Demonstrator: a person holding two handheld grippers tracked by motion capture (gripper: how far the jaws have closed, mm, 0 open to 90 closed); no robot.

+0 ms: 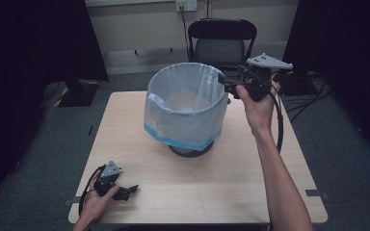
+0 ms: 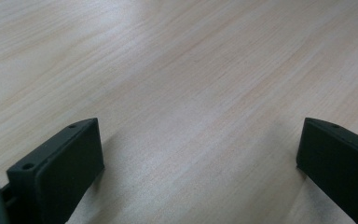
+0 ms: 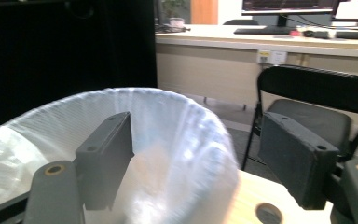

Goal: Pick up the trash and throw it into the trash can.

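**Right gripper at the rim of the lined bin**

High view: a round bin (image 1: 185,108) lined with a clear plastic bag (image 1: 173,126), blue-edged at its hem, stands mid-table (image 1: 139,192), towards the far side. The right gripper (image 1: 223,83) sits at the bin's far-right rim. The left gripper (image 1: 131,190) rests near the table's front-left corner. No writing can be read.

Left gripper view: the jaws stand wide apart over bare wood, grasping nothing.

Right gripper view: the jaws are partly parted, straddling the bag's rim (image 3: 186,135), pads not pressing it. A black chair (image 3: 317,107) stands behind.
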